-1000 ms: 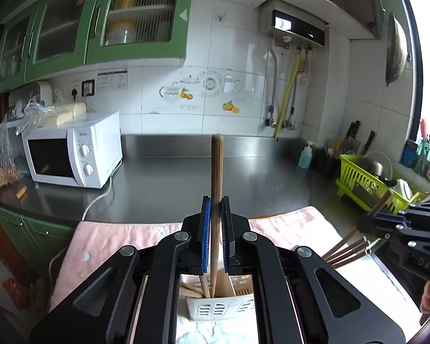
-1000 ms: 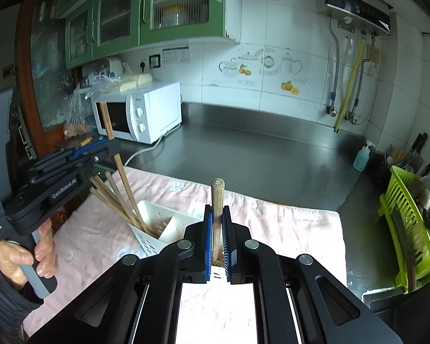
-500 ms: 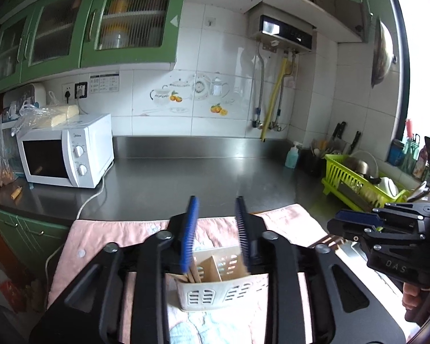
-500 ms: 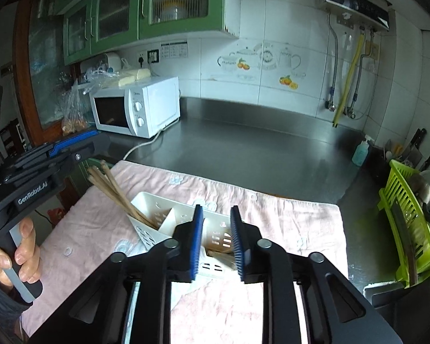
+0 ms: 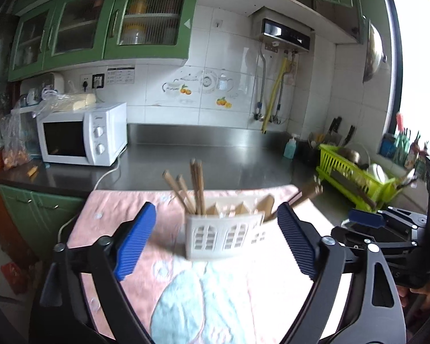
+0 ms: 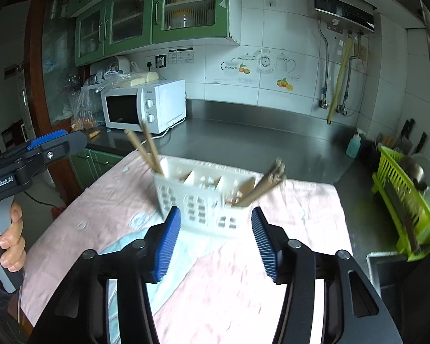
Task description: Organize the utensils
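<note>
On pink cloth (image 5: 123,200) — caddy (image 5: 223,235), chopsticks (image 5: 196,186) | microwave (image 5: 83,134) behind

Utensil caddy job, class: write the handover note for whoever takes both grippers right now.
Left gripper: open, empty, short of the caddy.
Right gripper: open, empty, also short of it.
White caddy stands on the pink towel. Chopsticks lean in its left end compartment, more chopsticks in the right end.
Done: those chopsticks are sorted in.
Left: no loose utensils show on the towel; check off-camera before stopping.
</note>
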A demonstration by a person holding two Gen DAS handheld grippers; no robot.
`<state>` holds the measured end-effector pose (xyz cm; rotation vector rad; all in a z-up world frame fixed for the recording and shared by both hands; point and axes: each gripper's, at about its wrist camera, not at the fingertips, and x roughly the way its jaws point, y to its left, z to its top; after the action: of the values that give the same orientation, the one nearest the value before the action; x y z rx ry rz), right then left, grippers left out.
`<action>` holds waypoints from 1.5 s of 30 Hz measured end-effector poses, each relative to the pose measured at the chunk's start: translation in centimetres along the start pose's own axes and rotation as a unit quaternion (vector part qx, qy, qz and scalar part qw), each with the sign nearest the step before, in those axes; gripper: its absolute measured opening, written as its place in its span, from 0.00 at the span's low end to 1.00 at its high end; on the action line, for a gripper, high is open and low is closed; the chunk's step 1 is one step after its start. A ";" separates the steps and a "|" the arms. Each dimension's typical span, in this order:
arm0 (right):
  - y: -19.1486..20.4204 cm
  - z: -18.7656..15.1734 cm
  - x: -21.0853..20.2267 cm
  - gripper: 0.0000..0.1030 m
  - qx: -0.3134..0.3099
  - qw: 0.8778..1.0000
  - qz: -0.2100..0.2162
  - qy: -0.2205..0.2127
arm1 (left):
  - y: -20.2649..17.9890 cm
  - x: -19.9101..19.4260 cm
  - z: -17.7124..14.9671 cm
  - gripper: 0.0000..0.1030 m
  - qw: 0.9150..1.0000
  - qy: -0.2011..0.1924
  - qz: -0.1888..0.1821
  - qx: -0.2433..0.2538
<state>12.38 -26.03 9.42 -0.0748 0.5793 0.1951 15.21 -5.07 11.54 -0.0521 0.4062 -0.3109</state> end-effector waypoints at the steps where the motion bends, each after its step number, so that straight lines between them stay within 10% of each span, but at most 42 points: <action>1: 0.3 -0.8 -0.2 0.56 0.003 1.000 0.001 -0.001 | 0.0 -0.5 -0.8 0.90 1.000 0.002 0.006 0.001; 19: 3.7 -11.9 -2.5 0.83 0.069 0.998 0.002 0.004 | 2.1 -4.4 -12.1 0.95 0.996 0.070 0.046 -0.002; 45: 4.7 -13.8 -2.8 0.86 0.068 0.997 -0.010 0.020 | 2.6 -5.6 -14.6 0.95 0.995 0.084 0.055 0.002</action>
<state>1.70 -23.57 -0.65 0.0481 0.6295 0.1341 5.26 -0.66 0.01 0.0012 0.5736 -0.2082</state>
